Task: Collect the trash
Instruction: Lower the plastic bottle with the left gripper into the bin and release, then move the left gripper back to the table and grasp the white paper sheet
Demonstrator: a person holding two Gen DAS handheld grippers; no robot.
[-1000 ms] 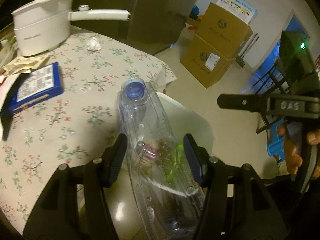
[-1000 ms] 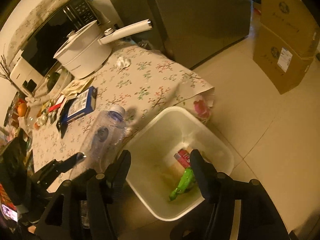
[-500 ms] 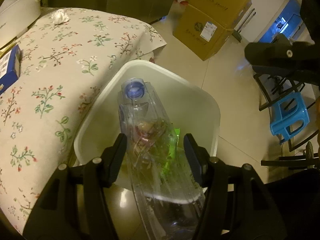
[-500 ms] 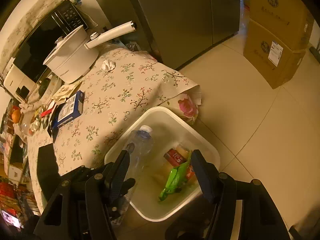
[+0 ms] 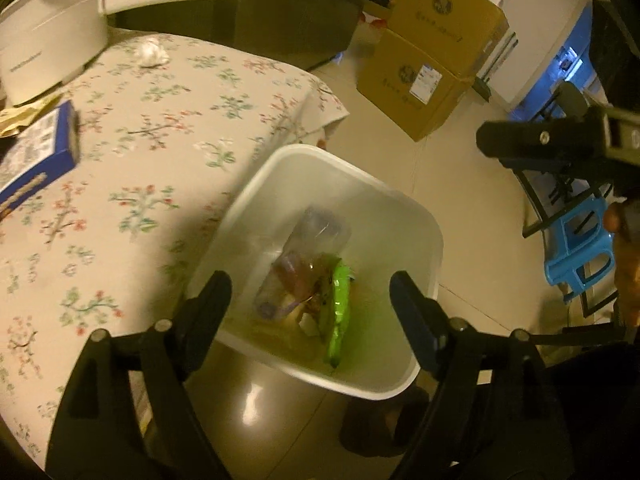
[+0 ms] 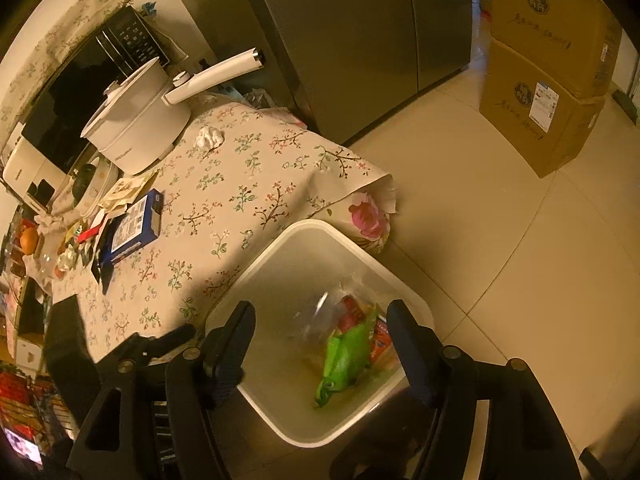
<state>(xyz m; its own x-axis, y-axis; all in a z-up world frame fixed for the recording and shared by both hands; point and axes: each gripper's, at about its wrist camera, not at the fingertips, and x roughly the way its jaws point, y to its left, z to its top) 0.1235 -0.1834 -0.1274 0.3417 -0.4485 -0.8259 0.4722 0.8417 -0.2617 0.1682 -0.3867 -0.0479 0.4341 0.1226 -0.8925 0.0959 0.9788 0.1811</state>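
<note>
I see the white bin (image 5: 434, 240) on the floor beside the table (image 5: 168, 128), w/ clear bottle (image 5: 304, 256), green wrapper (image 5: 338, 312) & a red pack inside. My left gripper (image 5: 310, 304) jaws just opened, released, bottle lying below them. Right gripper (image 6: 320, 346) open, empty, over the bin too.

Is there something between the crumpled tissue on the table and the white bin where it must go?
Nothing visible blocks it. The crumpled tissue lies beside the white pot; bare tablecloth runs to the open white bin.
</note>
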